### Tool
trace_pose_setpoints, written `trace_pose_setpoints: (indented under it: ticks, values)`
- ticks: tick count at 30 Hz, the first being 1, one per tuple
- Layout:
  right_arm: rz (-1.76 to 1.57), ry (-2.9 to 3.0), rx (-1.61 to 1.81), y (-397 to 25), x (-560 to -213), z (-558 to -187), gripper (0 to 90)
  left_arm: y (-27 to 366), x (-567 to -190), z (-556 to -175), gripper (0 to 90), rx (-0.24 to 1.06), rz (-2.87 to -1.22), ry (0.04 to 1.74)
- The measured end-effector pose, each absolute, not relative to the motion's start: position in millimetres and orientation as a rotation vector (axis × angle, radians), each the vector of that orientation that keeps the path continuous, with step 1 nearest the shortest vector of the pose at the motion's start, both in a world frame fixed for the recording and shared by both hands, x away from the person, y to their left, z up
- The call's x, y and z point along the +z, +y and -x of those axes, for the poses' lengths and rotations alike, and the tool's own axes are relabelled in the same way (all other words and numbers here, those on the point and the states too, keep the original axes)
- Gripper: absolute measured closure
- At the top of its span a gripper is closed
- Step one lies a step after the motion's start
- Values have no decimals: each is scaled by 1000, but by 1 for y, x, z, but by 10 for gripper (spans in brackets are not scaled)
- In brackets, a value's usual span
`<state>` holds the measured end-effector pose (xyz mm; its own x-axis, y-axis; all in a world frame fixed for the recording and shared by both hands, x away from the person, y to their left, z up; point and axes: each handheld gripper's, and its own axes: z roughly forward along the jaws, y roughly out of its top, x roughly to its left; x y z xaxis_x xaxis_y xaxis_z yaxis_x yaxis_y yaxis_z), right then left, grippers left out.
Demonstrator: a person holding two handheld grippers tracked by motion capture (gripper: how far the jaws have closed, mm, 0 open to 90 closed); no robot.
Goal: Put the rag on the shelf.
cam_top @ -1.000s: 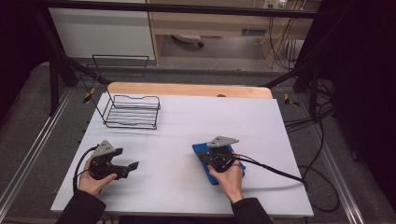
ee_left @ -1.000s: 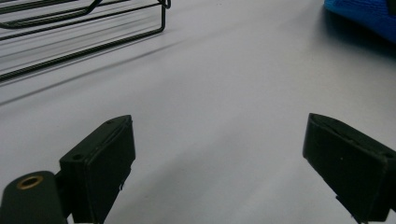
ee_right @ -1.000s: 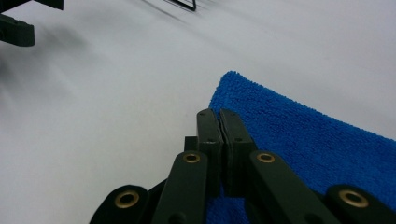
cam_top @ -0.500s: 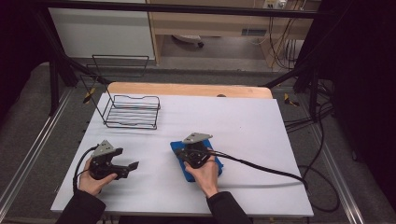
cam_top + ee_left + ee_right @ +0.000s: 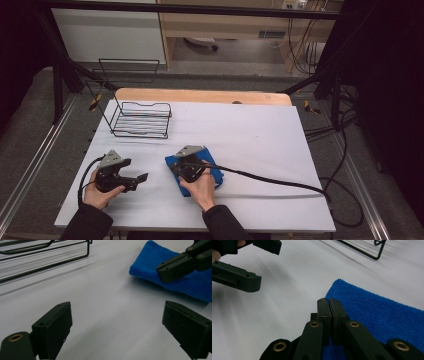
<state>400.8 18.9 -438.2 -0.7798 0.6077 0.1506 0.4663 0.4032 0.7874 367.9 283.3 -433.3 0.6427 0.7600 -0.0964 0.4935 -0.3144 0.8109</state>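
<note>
A folded blue cloth (image 5: 216, 173) lies on the white table (image 5: 250, 125), left of centre near the front. My right gripper (image 5: 173, 167) rests on top of the cloth with its jaws pressed together and pointing left. In the right gripper view the right gripper (image 5: 329, 307) is shut, flat above the cloth (image 5: 382, 315) near its left corner, with no fabric seen between the jaws. My left gripper (image 5: 135, 170) is held open just left of the cloth, facing it. In the left gripper view the open left gripper (image 5: 125, 325) has bare table between its jaws, and the cloth (image 5: 150, 262) lies beyond.
A black wire rack (image 5: 140, 120) stands at the table's back left, beyond the left gripper. A wooden board (image 5: 200, 95) runs along the far edge. The right gripper's cable (image 5: 280, 181) trails right across the table front. Bare table lies to the right.
The right gripper has slid left across the table with the blue cloth under it, coming close to the left gripper. The left gripper has stayed in place, open.
</note>
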Motion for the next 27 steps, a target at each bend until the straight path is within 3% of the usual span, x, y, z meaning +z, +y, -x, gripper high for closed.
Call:
trace_pose_setpoints:
  ticks: [4, 8, 15, 21, 27]
  values:
    - [-957, 2535, 1315, 21, -446, -403, 847, 283, -433, -368, 93, 382, -1982, 982]
    - [-963, 2522, 1374, 20, -443, -403, 655, 283, -433, -368, 93, 381, -1983, 981]
    - [-908, 2479, 1308, 2, -417, -400, 481, 283, -433, -367, 92, 383, -1983, 984]
    - [-984, 2462, 1192, -51, -415, -402, 457, 282, -434, -367, 92, 380, -1984, 984]
    - [-1042, 2491, 1125, -93, -430, -393, 506, 282, -434, -368, 87, 381, -1986, 989]
